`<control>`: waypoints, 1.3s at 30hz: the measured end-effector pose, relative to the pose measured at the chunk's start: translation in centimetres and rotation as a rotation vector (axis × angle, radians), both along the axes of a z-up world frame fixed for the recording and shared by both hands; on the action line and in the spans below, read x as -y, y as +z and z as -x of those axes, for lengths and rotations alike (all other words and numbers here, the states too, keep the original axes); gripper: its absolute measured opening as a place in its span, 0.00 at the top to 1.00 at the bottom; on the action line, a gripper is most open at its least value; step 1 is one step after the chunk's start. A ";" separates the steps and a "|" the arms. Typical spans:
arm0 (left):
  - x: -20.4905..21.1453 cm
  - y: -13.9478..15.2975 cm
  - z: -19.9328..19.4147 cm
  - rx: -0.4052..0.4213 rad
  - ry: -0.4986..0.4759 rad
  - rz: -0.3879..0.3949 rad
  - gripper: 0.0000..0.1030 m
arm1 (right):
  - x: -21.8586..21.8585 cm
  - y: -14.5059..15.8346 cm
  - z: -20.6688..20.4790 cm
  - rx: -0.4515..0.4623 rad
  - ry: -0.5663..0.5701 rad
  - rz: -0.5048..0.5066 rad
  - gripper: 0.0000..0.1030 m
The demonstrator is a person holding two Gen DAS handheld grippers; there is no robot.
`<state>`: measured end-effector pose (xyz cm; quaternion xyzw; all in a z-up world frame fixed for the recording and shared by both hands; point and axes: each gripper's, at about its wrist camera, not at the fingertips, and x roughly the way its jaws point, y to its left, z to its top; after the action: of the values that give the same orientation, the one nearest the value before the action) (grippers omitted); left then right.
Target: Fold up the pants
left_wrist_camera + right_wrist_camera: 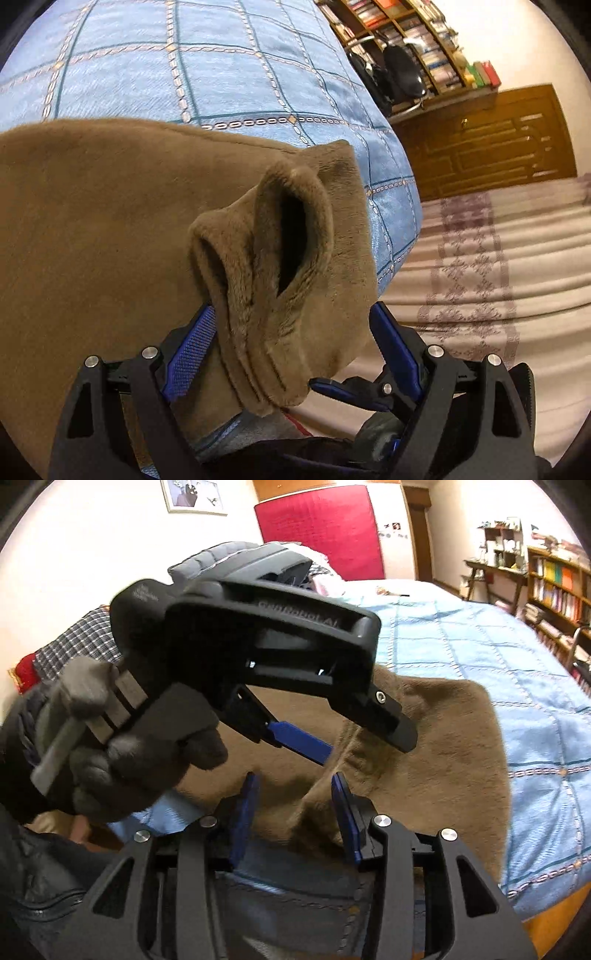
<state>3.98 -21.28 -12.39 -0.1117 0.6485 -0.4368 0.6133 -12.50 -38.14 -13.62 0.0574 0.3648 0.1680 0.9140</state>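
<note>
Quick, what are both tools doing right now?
Left tool: around the pants cuff; firm grip cannot be told.
Right tool: open, holding nothing.
</note>
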 end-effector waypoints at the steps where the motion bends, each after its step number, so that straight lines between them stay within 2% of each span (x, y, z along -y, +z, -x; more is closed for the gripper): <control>1: -0.1 -0.2 0.0 -0.009 0.005 0.008 0.18 | 0.2 -0.1 -0.1 -0.007 0.008 0.009 0.59; 7: 0.2 -1.1 0.1 -0.019 0.023 0.053 0.19 | 0.3 0.1 0.7 -0.039 0.001 -0.014 0.59; 8: 0.2 -1.3 0.2 -0.013 0.026 0.054 0.24 | 1.0 0.1 1.0 -0.044 -0.019 -0.026 0.59; 9: 0.2 -1.3 0.2 0.001 0.029 0.042 0.43 | 1.6 0.2 1.3 -0.048 -0.035 -0.039 0.59; 11: 0.0 -1.2 0.3 0.026 0.037 0.014 0.71 | 3.1 0.7 1.9 -0.052 -0.085 -0.073 0.59; 13: -0.8 -0.8 0.2 0.021 0.049 0.041 0.72 | 4.5 1.3 2.2 -0.047 -0.129 -0.101 0.59; 18: -2.9 3.1 0.4 0.139 0.059 0.069 0.73 | 8.1 3.1 3.1 0.002 -0.235 -0.141 0.59; 22: -5.1 5.8 0.0 0.199 0.078 0.070 0.73 | 8.5 4.0 3.0 0.028 -0.280 -0.138 0.59; 26: -8.8 8.1 -0.5 0.274 0.117 0.045 0.73 | 8.0 3.8 2.6 0.022 -0.279 -0.143 0.59; 32: -14.9 8.5 -1.3 0.338 0.187 -0.041 0.73 | 5.0 2.7 2.1 -0.003 -0.256 -0.156 0.59; 35: -18.0 7.4 -1.8 0.324 0.243 -0.082 0.73 | 3.9 2.3 1.2 -0.015 -0.227 -0.155 0.59; 39: -21.0 5.6 -2.3 0.292 0.296 -0.092 0.73 | 2.6 1.8 0.1 -0.037 -0.193 -0.143 0.59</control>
<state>6.23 -0.31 -6.83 -0.1131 0.5485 -0.3235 0.7627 -12.64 -40.73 -11.86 0.1603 0.3616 0.1037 0.9126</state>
